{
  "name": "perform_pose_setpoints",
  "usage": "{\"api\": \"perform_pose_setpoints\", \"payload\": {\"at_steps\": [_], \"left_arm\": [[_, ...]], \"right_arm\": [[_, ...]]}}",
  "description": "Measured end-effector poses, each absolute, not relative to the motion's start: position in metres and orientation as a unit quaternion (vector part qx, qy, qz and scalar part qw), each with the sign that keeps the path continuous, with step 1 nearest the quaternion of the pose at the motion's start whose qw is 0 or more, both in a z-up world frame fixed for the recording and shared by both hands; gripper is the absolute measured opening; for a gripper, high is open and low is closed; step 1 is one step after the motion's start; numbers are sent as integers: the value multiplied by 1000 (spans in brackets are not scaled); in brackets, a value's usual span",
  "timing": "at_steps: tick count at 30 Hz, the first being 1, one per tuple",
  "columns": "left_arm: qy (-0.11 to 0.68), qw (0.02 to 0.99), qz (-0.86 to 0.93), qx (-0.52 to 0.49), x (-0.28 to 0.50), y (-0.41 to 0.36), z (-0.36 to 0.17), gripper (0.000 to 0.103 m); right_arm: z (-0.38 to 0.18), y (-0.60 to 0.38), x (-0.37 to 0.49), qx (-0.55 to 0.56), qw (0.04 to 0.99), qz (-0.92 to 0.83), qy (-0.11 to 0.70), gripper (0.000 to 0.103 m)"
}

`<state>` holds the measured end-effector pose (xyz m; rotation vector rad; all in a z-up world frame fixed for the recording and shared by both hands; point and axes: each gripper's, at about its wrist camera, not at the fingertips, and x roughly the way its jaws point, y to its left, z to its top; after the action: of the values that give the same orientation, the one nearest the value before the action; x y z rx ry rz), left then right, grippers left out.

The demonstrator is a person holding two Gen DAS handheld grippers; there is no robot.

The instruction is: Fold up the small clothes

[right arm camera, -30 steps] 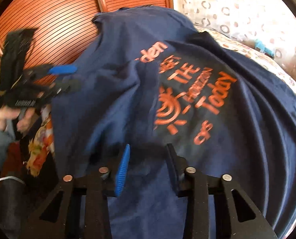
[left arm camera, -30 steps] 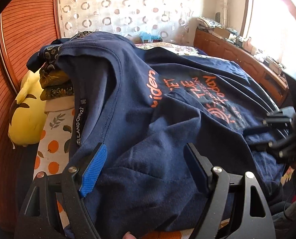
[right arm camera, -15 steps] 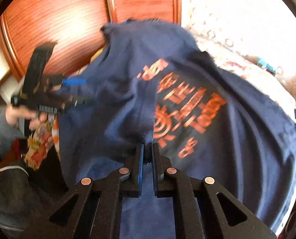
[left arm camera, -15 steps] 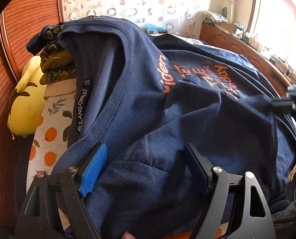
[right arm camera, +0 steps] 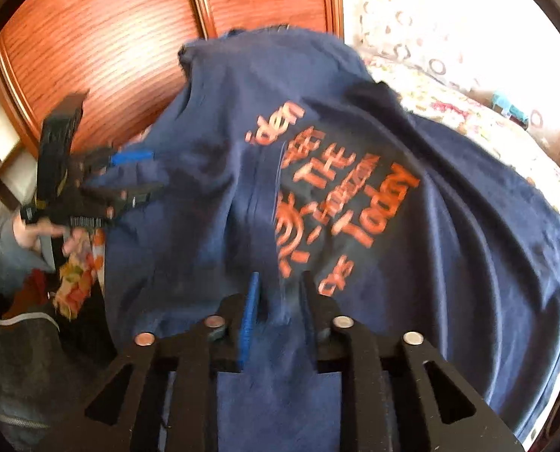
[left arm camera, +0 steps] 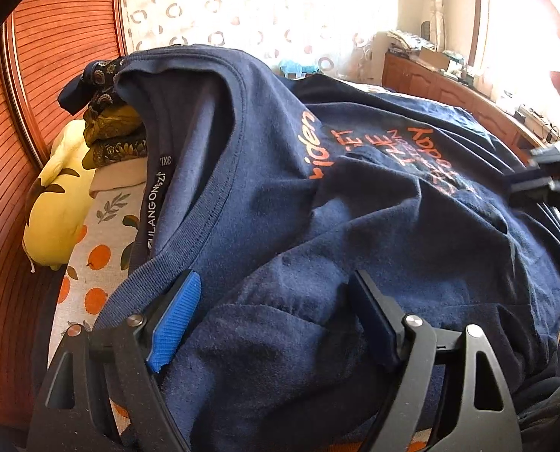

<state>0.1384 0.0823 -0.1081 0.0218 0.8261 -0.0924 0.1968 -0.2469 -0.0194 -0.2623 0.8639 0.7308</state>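
Navy T-shirt (left arm camera: 355,248) heaped on orange-print bedsheet (left arm camera: 91,263), mid-gather: left gripper (left arm camera: 276,324) wide beside collar, right gripper (right arm camera: 278,312) just reopening, narrow, fabric ridge between pads; next, probably a firm re-pinch.

Both wrist views look steeply down, close over one navy shirt (left arm camera: 355,226).

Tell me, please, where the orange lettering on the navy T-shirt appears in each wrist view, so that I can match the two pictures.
Left wrist view: the orange lettering lies right of centre, beyond the collar, upside down.
Right wrist view: the orange lettering fills the centre, just above the right gripper.
Shared landmark: the navy T-shirt itself, with the patterned curtain behind it.
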Motion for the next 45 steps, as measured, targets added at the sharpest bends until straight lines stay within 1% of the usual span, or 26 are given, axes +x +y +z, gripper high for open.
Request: {"api": "perform_pose_setpoints", "payload": {"at_steps": [5, 9, 15, 16, 17, 18, 20, 24, 27, 30, 32, 34, 35, 36, 37, 38, 39, 45], "left_arm": [[429, 902, -46, 3, 144, 83, -99, 81], [397, 917, -47, 3, 145, 85, -72, 81], [372, 927, -50, 9, 164, 92, -48, 81], [370, 928, -50, 9, 167, 92, -46, 81], [367, 929, -50, 11, 172, 94, -44, 81], [366, 929, -49, 12, 176, 96, -43, 81], [363, 931, -47, 16, 183, 98, -41, 81], [356, 934, -38, 23, 197, 105, -36, 81], [350, 936, -30, 23, 208, 113, -30, 81], [347, 937, -26, 25, 220, 118, -23, 81], [346, 938, -27, 30, 228, 119, -18, 81], [344, 938, -29, 38, 241, 119, -11, 81], [344, 937, -31, 42, 248, 120, -8, 81], [346, 936, -34, 45, 258, 120, -6, 81], [349, 935, -37, 45, 266, 121, -4, 81], [353, 934, -40, 44, 275, 122, -3, 81], [360, 931, -45, 38, 287, 125, -2, 81], [379, 924, -51, 18, 341, 137, 7, 81]], "right_arm": [[-23, -224, 233, -122, 834, 353, 406, 31], [-33, -197, 262, -112, 818, 374, 422, 31], [-50, -167, 289, -123, 797, 389, 445, 30], [-52, -163, 291, -125, 793, 394, 447, 21], [-53, -160, 293, -126, 791, 399, 448, 14], [-54, -157, 294, -127, 792, 401, 442, 4], [-51, -154, 295, -122, 794, 413, 428, 1], [-35, -150, 306, -95, 808, 430, 391, 1], [-33, -148, 314, -93, 812, 434, 380, 1], [-38, -149, 313, -107, 814, 422, 386, 1], [-42, -152, 316, -106, 811, 420, 393, 4], [-41, -161, 317, -114, 823, 399, 389, 8], [-40, -165, 317, -117, 828, 390, 386, 14], [-39, -171, 317, -118, 832, 384, 384, 23], [-38, -176, 317, -117, 835, 379, 383, 37], [-37, -181, 318, -116, 840, 369, 382, 45], [-35, -184, 318, -117, 844, 359, 381, 56], [-21, -207, 306, -107, 863, 328, 368, 57]]}}
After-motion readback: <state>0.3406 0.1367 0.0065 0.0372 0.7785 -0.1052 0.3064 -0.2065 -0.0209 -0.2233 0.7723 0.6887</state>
